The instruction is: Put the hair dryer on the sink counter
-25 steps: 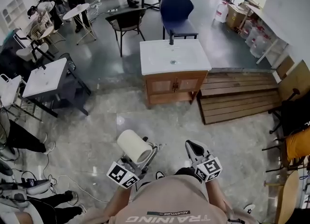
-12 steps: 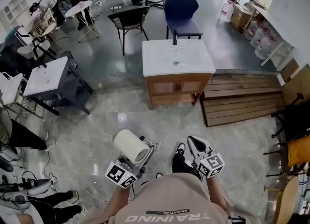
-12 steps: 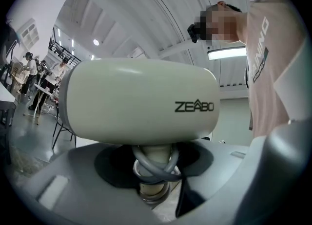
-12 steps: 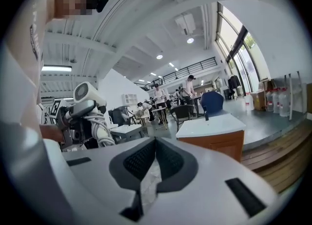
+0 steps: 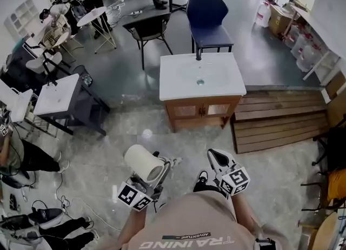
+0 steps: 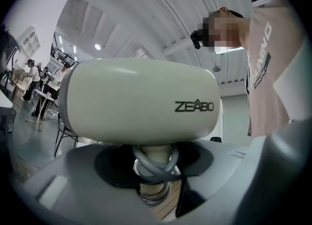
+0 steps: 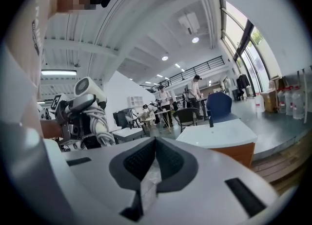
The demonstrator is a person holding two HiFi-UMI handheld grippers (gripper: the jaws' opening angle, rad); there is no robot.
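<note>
A cream hair dryer (image 5: 142,162) with its cord wound round the handle stands up between the jaws of my left gripper (image 5: 164,166), which is shut on the handle. In the left gripper view its barrel (image 6: 136,100) fills the picture above the jaws of that gripper (image 6: 153,182). The white sink counter (image 5: 184,81) on a wooden cabinet stands some way ahead on the floor. My right gripper (image 5: 215,157) is shut with nothing in it, low at the right. The right gripper view shows its jaws (image 7: 153,143) pressed together, the hair dryer (image 7: 90,90) at left and the counter (image 7: 217,134) ahead.
A dark blue chair (image 5: 208,13) stands behind the counter, a black chair (image 5: 146,30) to its left. Wooden decking (image 5: 275,119) lies right of the counter. A grey stand with a white basin (image 5: 57,94) is at left, with people and cables (image 5: 65,200) near it.
The sink counter has come a little nearer and lower in the head view. Both grippers keep the same hold and the same place before the body.
</note>
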